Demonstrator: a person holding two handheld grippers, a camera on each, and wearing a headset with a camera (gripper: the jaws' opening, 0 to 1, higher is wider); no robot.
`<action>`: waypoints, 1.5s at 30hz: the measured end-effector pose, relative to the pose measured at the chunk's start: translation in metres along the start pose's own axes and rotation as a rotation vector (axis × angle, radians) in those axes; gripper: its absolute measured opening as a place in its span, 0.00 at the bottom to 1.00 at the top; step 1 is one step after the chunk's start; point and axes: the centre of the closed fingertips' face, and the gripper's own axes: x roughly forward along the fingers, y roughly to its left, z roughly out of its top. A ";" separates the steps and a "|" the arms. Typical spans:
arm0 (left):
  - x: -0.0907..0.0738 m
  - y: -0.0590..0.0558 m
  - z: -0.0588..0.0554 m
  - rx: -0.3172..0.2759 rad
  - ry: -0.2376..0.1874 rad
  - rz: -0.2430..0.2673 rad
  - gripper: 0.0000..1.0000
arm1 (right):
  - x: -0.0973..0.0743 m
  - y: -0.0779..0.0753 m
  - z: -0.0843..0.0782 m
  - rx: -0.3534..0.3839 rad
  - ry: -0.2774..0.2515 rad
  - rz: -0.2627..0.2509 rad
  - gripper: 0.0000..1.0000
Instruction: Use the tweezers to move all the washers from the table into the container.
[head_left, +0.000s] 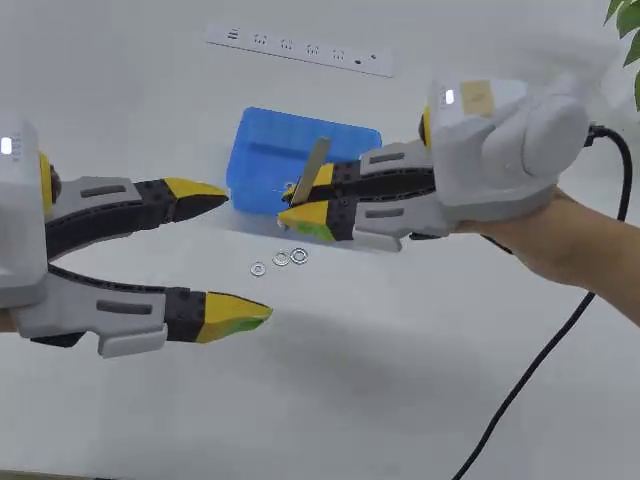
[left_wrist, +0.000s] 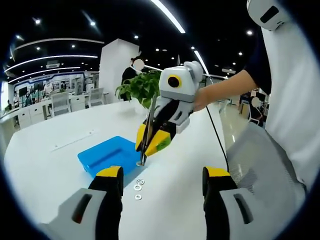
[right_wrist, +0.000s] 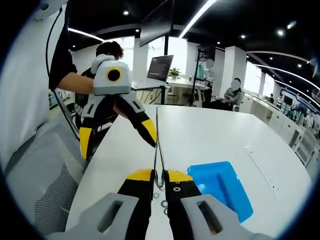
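Three small metal washers (head_left: 281, 259) lie close together on the white table (head_left: 350, 380), just in front of a shallow blue container (head_left: 270, 150). My right gripper (head_left: 300, 215) is shut on thin metal tweezers (head_left: 318, 160), which hang over the container's near edge. In the left gripper view the tweezers (left_wrist: 148, 130) point down beside the container (left_wrist: 107, 155), above the washers (left_wrist: 138, 188). I cannot tell whether their tip holds a washer. My left gripper (head_left: 235, 255) stands open to the left of the washers, with nothing between its fingers. The right gripper view has the tweezers (right_wrist: 157, 145) clamped in my right gripper (right_wrist: 160, 176).
A white power strip (head_left: 300, 48) lies beyond the container. A black cable (head_left: 540, 350) trails from the right gripper across the table's right side. Green plant leaves (head_left: 628, 20) stand at the far right corner. A mesh chair (right_wrist: 45, 170) is beside the table.
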 end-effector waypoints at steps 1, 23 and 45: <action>0.000 -0.001 0.000 -0.012 -0.005 -0.001 0.75 | -0.003 -0.006 0.003 0.006 -0.009 -0.013 0.09; -0.012 0.011 0.000 -0.097 -0.038 0.078 0.99 | 0.001 -0.100 -0.019 0.007 0.029 -0.162 0.09; -0.033 0.030 -0.004 -0.166 -0.025 0.177 0.99 | 0.049 -0.120 -0.092 0.067 0.164 -0.137 0.10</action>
